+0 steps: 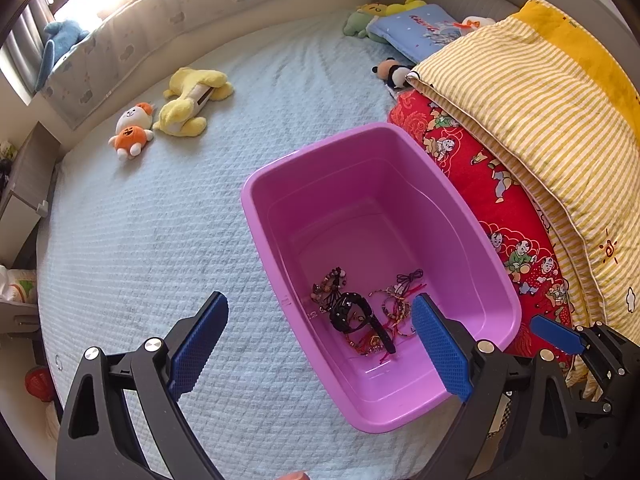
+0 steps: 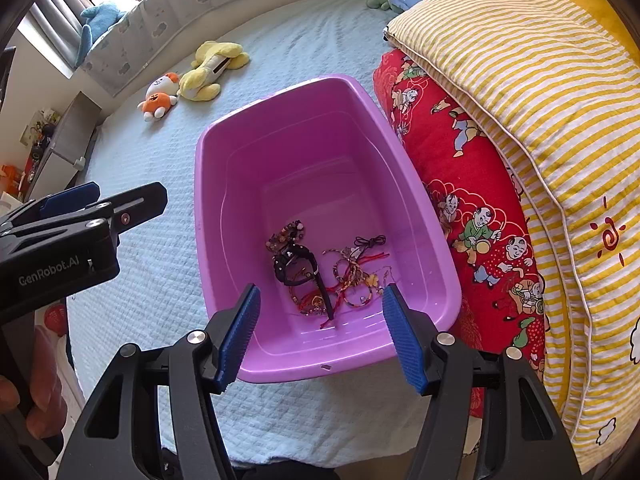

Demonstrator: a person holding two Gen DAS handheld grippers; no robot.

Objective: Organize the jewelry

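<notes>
A purple plastic tub [image 1: 476,240] [image 2: 224,208] stands on the bed. In its near end lies a pile of jewelry: a black watch [image 1: 352,314] [image 2: 294,264], beaded bracelets [image 1: 330,282] [image 2: 286,236] and red and gold string bracelets [image 1: 398,304] [image 2: 352,276]. My left gripper [image 1: 320,340] is open and empty, above the tub's near left rim. My right gripper [image 2: 320,328] is open and empty, above the tub's near rim. The left gripper also shows in the right wrist view [image 2: 80,216], and a right finger shows in the left wrist view [image 1: 556,334].
A folded red quilt [image 1: 480,184] [image 2: 460,168] and a yellow striped blanket [image 1: 532,96] [image 2: 540,100] lie against the tub's right side. Plush toys [image 1: 188,100] [image 2: 212,68] lie far left on the light blue bedspread [image 1: 160,240]. A blue pillow [image 1: 416,28] lies at the headboard.
</notes>
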